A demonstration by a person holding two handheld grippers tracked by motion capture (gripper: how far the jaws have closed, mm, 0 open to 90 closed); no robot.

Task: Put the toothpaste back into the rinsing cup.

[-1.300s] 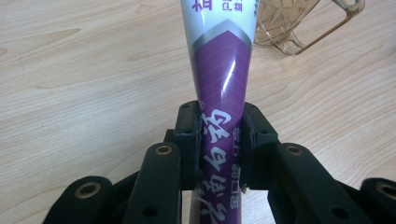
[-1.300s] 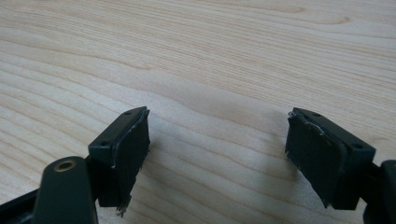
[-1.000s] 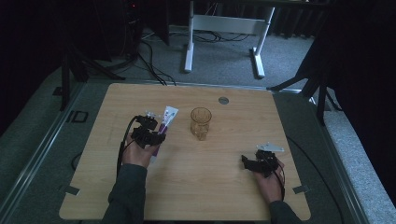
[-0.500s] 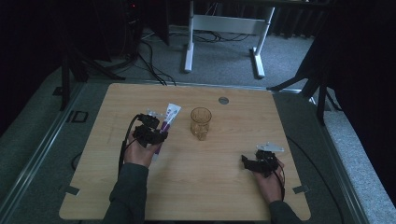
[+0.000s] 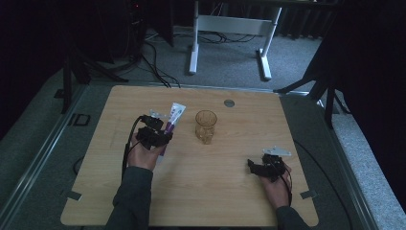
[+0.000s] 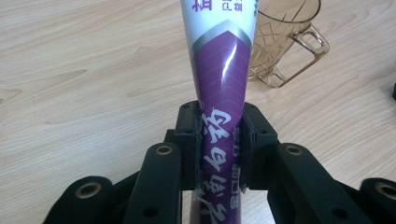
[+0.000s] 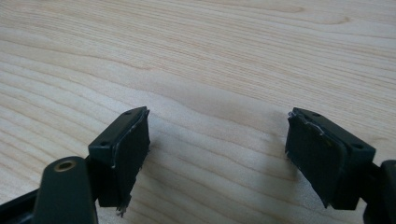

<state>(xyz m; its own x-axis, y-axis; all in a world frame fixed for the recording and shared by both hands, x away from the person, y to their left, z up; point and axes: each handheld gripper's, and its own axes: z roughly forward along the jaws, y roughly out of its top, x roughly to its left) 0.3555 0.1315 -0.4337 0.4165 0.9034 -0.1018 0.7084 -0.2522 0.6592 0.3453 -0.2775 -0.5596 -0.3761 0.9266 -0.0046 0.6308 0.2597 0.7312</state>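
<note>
Little has changed over the last second: both hands sit where they were, and the toothpaste tube points the same way as a moment ago. Nearest the person, well to the right of the cup and closer to the table's front edge, the right gripper (image 7: 217,149) rests low over bare wood with its jaws spread wide and nothing between them, so it is plainly idle. Further in, just left of the cup, the left gripper (image 6: 219,140) is clenched on the purple and white toothpaste tube (image 6: 222,70), its pads pressing the purple lower part from both sides; that clamp has not loosened or tightened. From there the tube reaches away from the hand, its white end lying left of the cup and a little beyond it, near but not touching. Whether it has left the table (image 5: 215,191) I cannot tell. The amber cup (image 5: 206,125) stands upright and looks empty, with its handle turned toward the front of the table. Beyond the cup, near the far edge, lies a small round grey disc (image 5: 229,103), untouched. Since the hold is firm and steady, I judge the pick-up as done and the carry as not yet begun; the likely next step is to swing the tube rightward over the cup's rim.
</note>
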